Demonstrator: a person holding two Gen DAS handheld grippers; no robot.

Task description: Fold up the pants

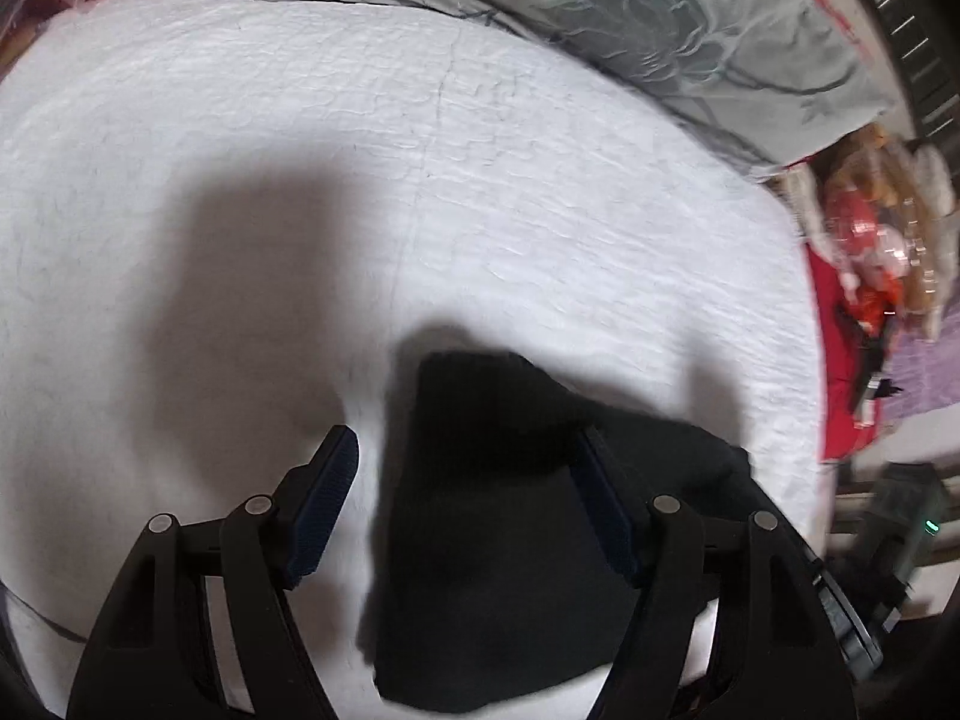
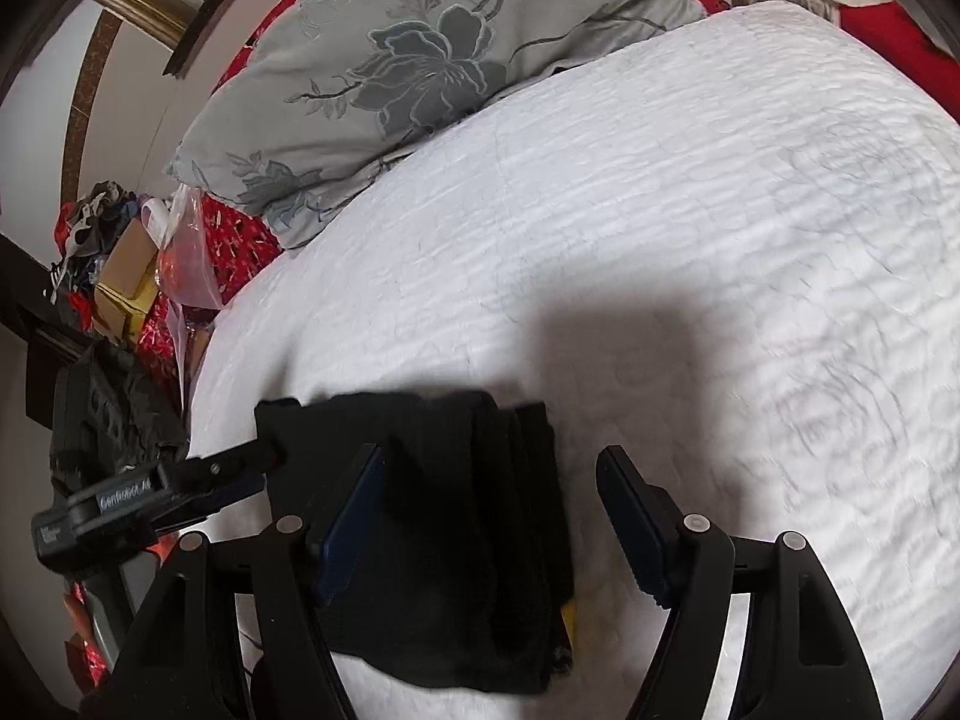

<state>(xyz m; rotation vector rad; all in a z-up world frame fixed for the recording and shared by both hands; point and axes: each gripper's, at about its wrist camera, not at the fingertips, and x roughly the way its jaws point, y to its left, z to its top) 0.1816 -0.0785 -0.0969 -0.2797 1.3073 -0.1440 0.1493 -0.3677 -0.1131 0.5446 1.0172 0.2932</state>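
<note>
Black pants [image 1: 498, 540] lie folded into a compact stack on the white quilted bedspread [image 1: 360, 150]. In the right wrist view the stack [image 2: 456, 528] shows several layered edges on its right side. My left gripper [image 1: 465, 456] is open, hovering over the stack's left edge, holding nothing. My right gripper [image 2: 489, 468] is open above the stack's right part, empty. The left gripper also shows in the right wrist view [image 2: 180, 480], reaching to the stack's far left corner.
A grey floral pillow [image 1: 660, 30] lies at the head of the bed, also seen in the right wrist view [image 2: 420, 60]. Red bedding, bags and boxes [image 2: 138, 264] crowd the bedside. A bagged doll [image 1: 870, 252] sits beyond the bed's edge.
</note>
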